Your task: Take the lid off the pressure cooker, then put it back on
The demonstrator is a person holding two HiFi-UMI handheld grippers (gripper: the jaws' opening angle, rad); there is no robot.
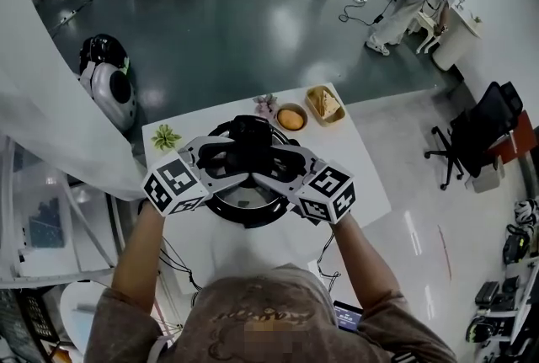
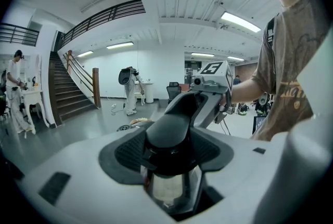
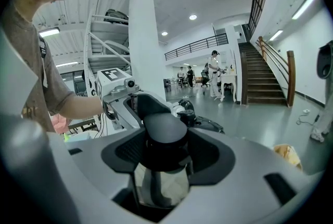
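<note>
Evidently both claws are clenched: the left gripper (image 1: 221, 157) grasps the cooker's (image 1: 244, 208) left handle (image 2: 169, 140), and the right gripper (image 1: 282, 164) grasps its right handle (image 3: 165, 137). On the cooker sits the dark lid (image 3: 210, 125); a bowl (image 1: 291, 118) lies just beyond it, on the same table (image 1: 362, 176).

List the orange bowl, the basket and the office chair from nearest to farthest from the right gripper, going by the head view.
1. Orange bowl, on the table just beyond the right gripper.
2. Basket, at the table's far right corner.
3. Office chair, off the table, far to the right.
</note>
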